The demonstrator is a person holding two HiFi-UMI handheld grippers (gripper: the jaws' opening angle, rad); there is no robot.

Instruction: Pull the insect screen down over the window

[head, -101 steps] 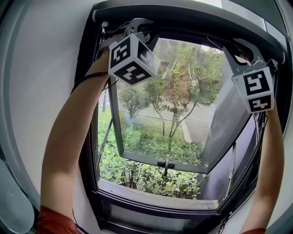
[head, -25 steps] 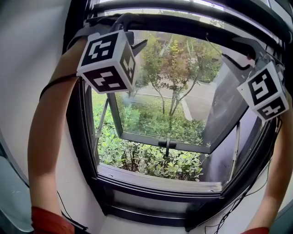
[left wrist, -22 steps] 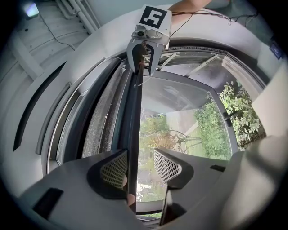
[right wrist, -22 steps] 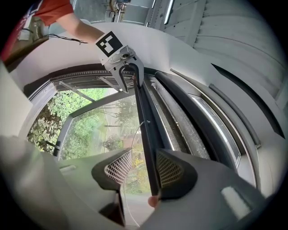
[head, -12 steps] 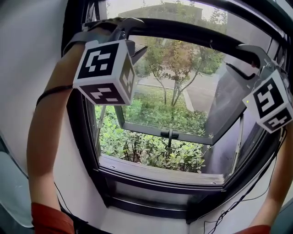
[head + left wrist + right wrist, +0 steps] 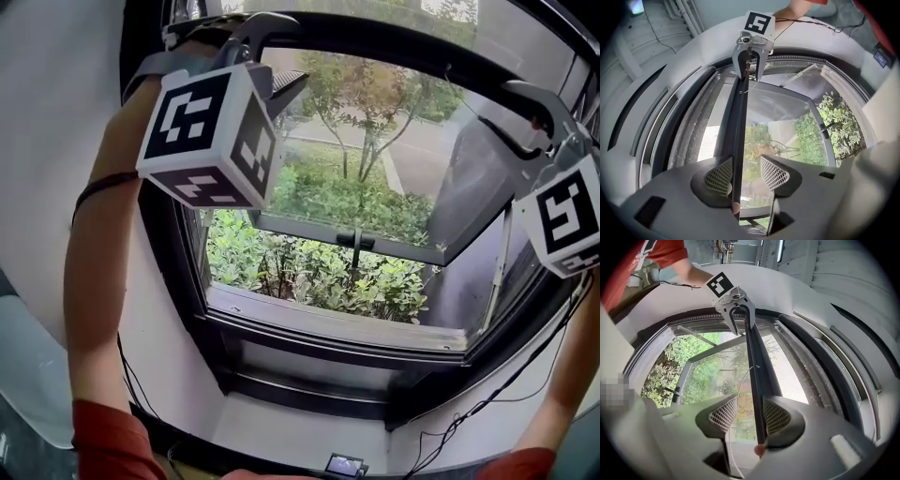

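Step in hand: hauling the bar down. It sits near the top of the opening with the sill well below, so by my read most of the travel is left.

Left gripper: jaws apart, bar runs between them and lies against one pad only, other pad clear. Right gripper: same, jaws apart, bar on one pad, gap to the other. So it's a hook, not a clamp.

To do it well:
- Keep both ends level and lower them in step, else the bar likely racks in the side tracks and jams.
- Keep the bar seated deep in the jaws. It's slim, smooth and dark, probably painted metal, and could slip off the tips.
- Pull straight along the frame, not into the room.

Pads are a perforated grid and look grippy. Mesh above the bar is fine, see-through and limp, so no side load. Sash is glass in a dark rigid frame, swung outward, clear of the screen path.
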